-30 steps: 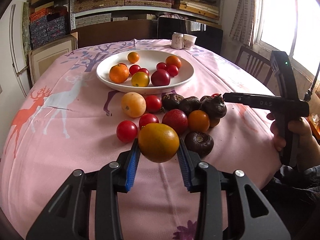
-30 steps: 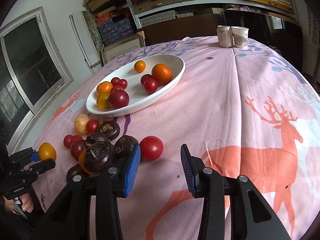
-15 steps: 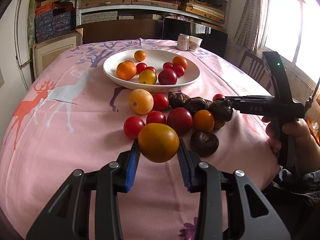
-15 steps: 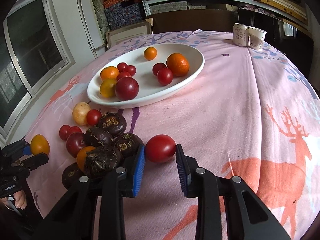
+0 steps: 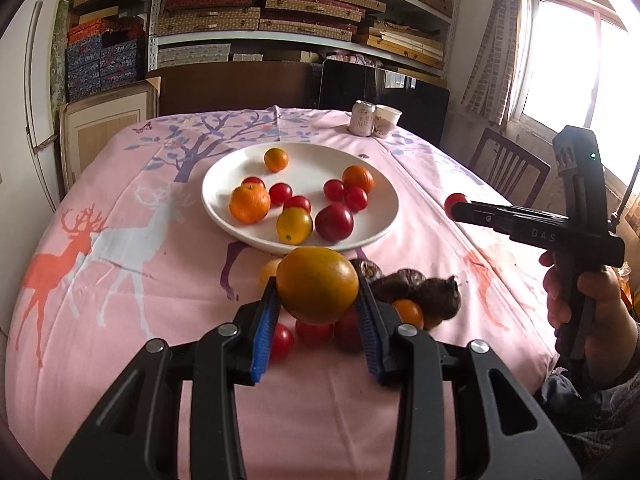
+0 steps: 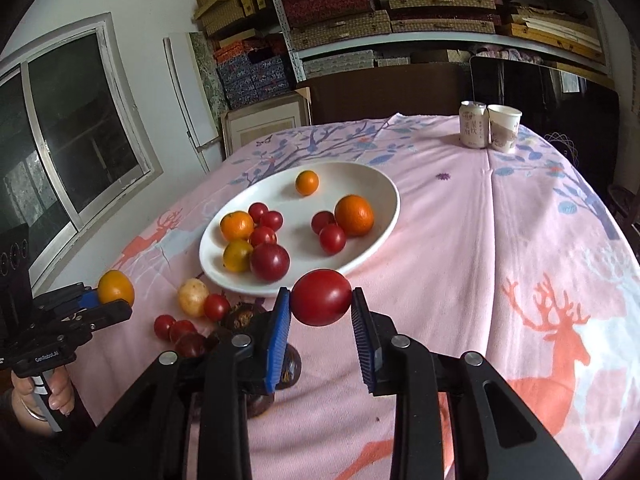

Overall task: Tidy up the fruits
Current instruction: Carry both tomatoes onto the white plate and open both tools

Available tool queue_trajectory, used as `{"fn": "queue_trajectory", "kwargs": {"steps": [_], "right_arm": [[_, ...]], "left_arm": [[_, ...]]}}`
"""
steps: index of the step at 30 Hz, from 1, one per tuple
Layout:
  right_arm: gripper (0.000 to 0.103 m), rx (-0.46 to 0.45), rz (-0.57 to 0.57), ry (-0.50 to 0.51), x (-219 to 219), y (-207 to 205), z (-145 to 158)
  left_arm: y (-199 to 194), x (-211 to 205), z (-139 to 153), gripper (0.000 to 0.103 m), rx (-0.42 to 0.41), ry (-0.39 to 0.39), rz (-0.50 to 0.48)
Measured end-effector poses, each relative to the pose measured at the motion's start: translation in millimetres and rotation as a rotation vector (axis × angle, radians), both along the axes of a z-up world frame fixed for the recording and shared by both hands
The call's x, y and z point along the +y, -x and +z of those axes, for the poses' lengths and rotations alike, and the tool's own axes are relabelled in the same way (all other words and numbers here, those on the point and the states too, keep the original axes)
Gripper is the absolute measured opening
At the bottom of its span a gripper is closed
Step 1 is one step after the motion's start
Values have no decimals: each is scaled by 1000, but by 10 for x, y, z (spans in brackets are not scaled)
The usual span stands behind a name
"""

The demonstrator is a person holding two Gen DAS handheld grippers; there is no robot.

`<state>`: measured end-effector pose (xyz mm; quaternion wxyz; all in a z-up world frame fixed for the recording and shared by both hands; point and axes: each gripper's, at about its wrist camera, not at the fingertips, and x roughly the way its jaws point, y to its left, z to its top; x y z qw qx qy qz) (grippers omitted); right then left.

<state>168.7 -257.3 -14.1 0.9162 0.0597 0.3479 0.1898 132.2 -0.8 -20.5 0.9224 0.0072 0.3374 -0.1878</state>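
Observation:
My left gripper (image 5: 318, 312) is shut on a yellow-orange fruit (image 5: 317, 285), held above the loose pile near the table's front. My right gripper (image 6: 320, 312) is shut on a red tomato (image 6: 321, 297), lifted off the cloth just in front of the white plate (image 6: 390, 194). The plate (image 5: 214, 184) holds several oranges and red tomatoes. Loose on the cloth lie dark brown fruits (image 5: 434, 294), small red tomatoes (image 6: 216, 307) and a pale yellow fruit (image 6: 193, 297). In the left wrist view the right gripper (image 5: 460, 209) shows with the tomato at its tip.
A drink can (image 6: 473, 125) and a paper cup (image 6: 504, 128) stand at the table's far edge. A wooden chair (image 5: 508, 170) stands at the right side. Shelves of boxes line the back wall. The pink tablecloth (image 6: 500, 240) is bare on the right.
The right gripper shut on the red tomato and lifted it off the cloth. The left gripper rose and moved toward the plate with its yellow-orange fruit.

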Motion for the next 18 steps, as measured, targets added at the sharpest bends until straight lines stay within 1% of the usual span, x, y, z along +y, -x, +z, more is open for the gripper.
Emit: {"fn": "queue_trajectory", "kwargs": {"steps": [3, 7, 12, 16, 18], "right_arm": [[31, -17, 1, 6, 42, -246, 173], [31, 13, -8, -14, 125, -719, 252], [31, 87, -40, -51, 239, -1306, 125], [32, 111, -35, -39, 382, -1585, 11], [39, 121, -38, -59, 391, -1619, -19]], "left_arm": [[-326, -65, 91, 36, -3, -11, 4], [-857, -188, 113, 36, 2, -30, 18], [-1478, -374, 15, 37, 50, -32, 6], [-1843, -447, -130, 37, 117, -38, 12], [-1922, -435, -167, 40, 139, -41, 22]]}}
